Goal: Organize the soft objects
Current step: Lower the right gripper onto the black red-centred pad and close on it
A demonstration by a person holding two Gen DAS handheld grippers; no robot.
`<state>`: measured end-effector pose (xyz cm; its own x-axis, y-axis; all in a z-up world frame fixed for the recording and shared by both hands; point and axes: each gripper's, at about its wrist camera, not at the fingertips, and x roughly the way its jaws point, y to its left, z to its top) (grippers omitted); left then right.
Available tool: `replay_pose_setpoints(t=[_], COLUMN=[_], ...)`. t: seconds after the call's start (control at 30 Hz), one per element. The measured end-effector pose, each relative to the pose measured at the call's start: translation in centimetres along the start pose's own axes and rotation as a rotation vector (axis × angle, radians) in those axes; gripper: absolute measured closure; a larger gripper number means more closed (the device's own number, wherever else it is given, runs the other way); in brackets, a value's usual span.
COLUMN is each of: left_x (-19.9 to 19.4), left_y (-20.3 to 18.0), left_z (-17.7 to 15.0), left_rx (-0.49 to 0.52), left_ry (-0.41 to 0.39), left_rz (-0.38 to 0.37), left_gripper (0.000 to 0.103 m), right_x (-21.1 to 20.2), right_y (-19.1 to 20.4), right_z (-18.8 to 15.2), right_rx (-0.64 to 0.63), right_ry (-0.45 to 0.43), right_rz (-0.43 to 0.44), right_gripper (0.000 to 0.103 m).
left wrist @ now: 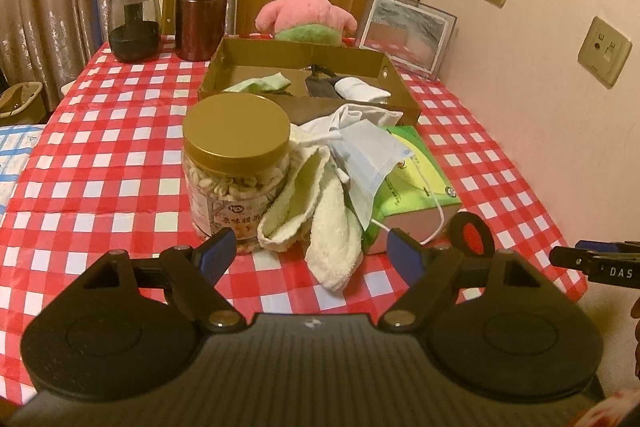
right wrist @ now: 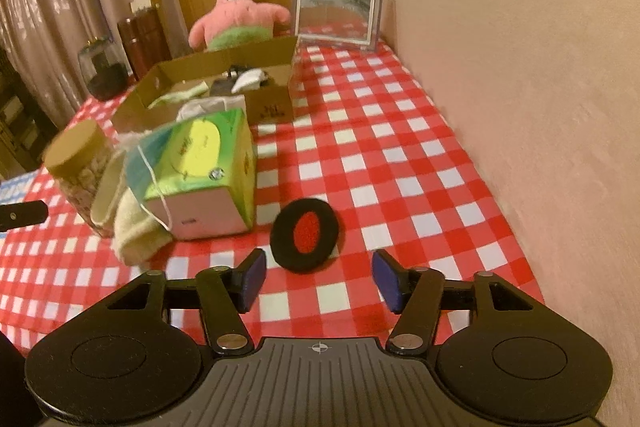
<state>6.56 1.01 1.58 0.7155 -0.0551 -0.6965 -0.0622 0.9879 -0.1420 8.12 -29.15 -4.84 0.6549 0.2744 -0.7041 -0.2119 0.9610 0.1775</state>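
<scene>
Left tool (left wrist: 308, 259) and right tool (right wrist: 319, 277) both tilted downward, jaws apart, nothing between.

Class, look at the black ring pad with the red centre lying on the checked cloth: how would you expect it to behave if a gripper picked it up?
The black ring pad looks like soft foam, so it would probably squash between the pads and weigh little. It lies nearly flat on the tablecloth, so it seems unlikely to roll. The right gripper is open just short of it.
</scene>
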Motion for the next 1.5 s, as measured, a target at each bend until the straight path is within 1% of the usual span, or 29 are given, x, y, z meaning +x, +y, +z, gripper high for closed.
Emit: replay_pose_setpoints(t=[0.07, 0.27, 0.47, 0.63, 0.83, 1.17, 1.23, 1.4, 1.5], left_x=[0.6, 2.4, 4.5, 5.9, 7.2, 8.5, 8.7, 9.3, 9.5], left_y=[-0.1, -0.1, -0.2, -0.1, 0.1, 0.9, 1.0, 1.2, 1.2], left_z=[-0.2, -0.8, -1.0, -1.0, -1.0, -1.1, -1.1, -1.3, -1.3], left_rx=[0.001, -0.007, 0.001, -0.007, -0.014, -0.036, -0.043, -0.049, -0.036], left_ry=[0.004, 0.016, 0.042, 0.050, 0.057, 0.061, 0.061, 0.065, 0.062], left_rz=[-0.003, -0.013, -0.007, -0.010, -0.016, -0.022, -0.024, -0.028, -0.030], left_gripper=[0.023, 0.023, 0.023, 0.023, 0.023, 0.023, 0.023, 0.023, 0.023], right_x=[0.7, 3.3, 6.1, 8.1, 9.9, 13.4, 14.1, 14.9, 15.1], right_y=[-0.2, -0.1, 0.1, -0.1, 0.3, 0.9, 1.0, 1.2, 1.2], right_z=[-0.2, -0.2, 0.0, 0.1, 0.2, 0.7, 0.8, 0.7, 0.8], right_rx=[-0.004, -0.031, -0.049, -0.047, -0.077, -0.135, -0.142, -0.169, -0.178], right_ry=[0.008, 0.034, 0.060, 0.078, 0.086, 0.106, 0.113, 0.112, 0.106], right_rz=[0.001, 0.011, 0.030, 0.035, 0.066, 0.037, 0.045, 0.037, 0.031], right_gripper=[0.033, 0.028, 0.026, 0.025, 0.022, 0.021, 0.021, 0.022, 0.023])
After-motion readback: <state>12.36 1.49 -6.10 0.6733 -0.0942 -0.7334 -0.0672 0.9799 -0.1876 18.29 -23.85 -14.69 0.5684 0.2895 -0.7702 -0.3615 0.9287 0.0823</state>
